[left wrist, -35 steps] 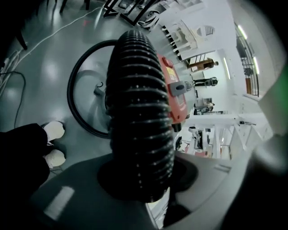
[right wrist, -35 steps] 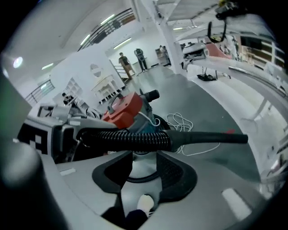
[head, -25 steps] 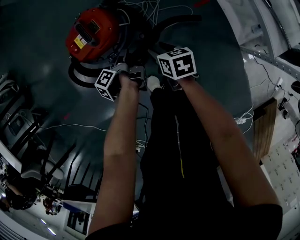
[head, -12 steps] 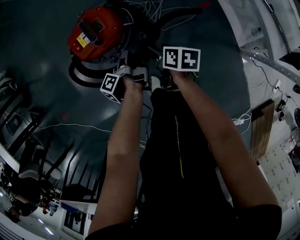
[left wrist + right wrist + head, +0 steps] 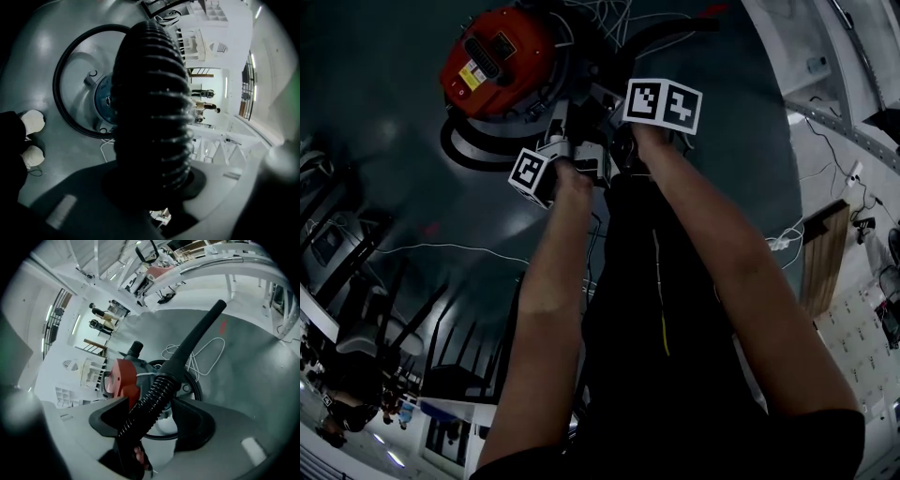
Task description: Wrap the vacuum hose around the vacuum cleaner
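Clamping left tongs [image 5: 154, 182]: shut on the ribbed black vacuum hose [image 5: 150, 93], a pad pressed to each side of it; marker cube [image 5: 532, 174] turned up toward the head view.
Right tongs [image 5: 152, 420]: jaws opening, with the hose [image 5: 149, 401] between them, lying against one pad and clear of the other; just beside the left tongs, ahead of the person's dark trouser legs.
Forearms [image 5: 548, 309]: both bare, reaching forward and down from the lower edge of the head view.
Shoes [image 5: 32, 123]: two pale toes on the floor, near the left tongs.
Hose run: rising out of the right tongs into a rigid black nozzle [image 5: 199, 331], tilted up and away over the floor; a further stretch curved in a loop [image 5: 63, 89] round the cleaner's base.
Vacuum cleaner [image 5: 499, 58]: round, red-topped, standing on the grey floor [image 5: 384, 122] just beyond both tongs.
White cable [image 5: 206, 352]: loose loops on the floor past the cleaner.
Background: white shelving [image 5: 201, 42], and two people [image 5: 205, 101] standing far off.
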